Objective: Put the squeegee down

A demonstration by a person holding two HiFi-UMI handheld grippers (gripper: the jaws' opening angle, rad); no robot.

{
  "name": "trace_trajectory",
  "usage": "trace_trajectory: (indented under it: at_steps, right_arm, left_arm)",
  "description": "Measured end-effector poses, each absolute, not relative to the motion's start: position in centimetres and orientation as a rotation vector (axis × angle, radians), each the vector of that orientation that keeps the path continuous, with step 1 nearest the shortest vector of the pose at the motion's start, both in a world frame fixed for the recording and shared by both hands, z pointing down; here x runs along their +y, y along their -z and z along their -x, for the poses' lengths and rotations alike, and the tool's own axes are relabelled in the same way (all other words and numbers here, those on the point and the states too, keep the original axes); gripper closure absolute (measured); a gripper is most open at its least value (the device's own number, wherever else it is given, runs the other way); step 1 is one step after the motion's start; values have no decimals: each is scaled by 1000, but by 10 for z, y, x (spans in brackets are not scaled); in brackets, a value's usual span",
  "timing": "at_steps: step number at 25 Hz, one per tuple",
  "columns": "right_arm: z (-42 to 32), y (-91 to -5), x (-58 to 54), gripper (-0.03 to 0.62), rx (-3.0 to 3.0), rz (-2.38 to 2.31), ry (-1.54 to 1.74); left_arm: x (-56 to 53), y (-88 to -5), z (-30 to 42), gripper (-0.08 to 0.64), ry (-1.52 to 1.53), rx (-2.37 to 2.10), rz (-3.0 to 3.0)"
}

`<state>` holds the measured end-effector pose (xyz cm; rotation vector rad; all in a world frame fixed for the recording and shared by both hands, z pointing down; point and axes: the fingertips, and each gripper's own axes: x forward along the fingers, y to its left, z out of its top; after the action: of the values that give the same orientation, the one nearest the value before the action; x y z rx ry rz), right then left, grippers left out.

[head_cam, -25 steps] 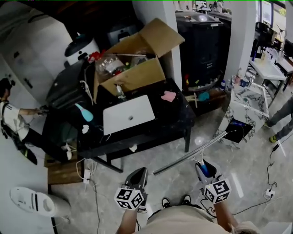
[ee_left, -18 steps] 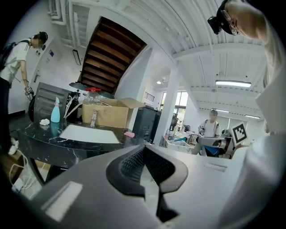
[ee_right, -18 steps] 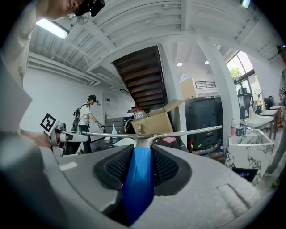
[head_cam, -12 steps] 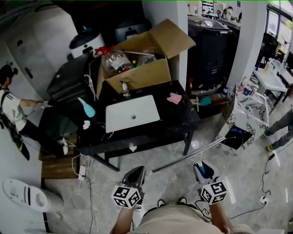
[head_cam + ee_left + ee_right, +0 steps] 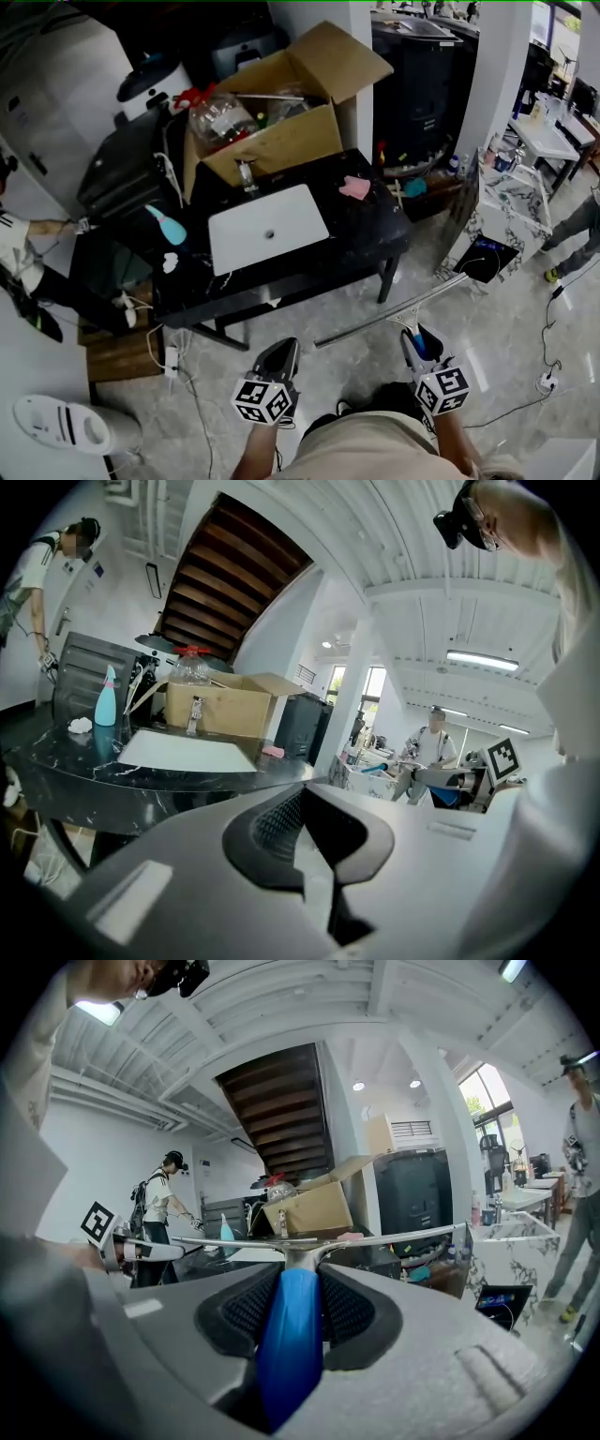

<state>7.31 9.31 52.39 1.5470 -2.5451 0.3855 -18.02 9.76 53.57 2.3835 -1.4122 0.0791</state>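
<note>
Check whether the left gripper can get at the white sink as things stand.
Probably yes: the left gripper, shut and empty, hangs short of the black table, and nothing stands between it and the white sink.

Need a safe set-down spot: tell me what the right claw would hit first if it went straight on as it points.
Probably the front edge of the black table. The right claw is shut on the squeegee, whose blade would touch before the claw. Depth is unclear.
</note>
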Motion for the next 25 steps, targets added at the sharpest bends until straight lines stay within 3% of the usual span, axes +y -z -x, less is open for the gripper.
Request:
trace_trajectory:
  at_steps: [17,25]
  right_arm:
    - [-86,-542,-42,463,-2567,-1487,-432]
    - [-111,-549,-138,463,-2616,-1381,-437]
  left_arm:
    - [-23,-520,167,543,-152,-1463,-2374]
    - [-109,-514,117,543,-161,-1457,-2347]
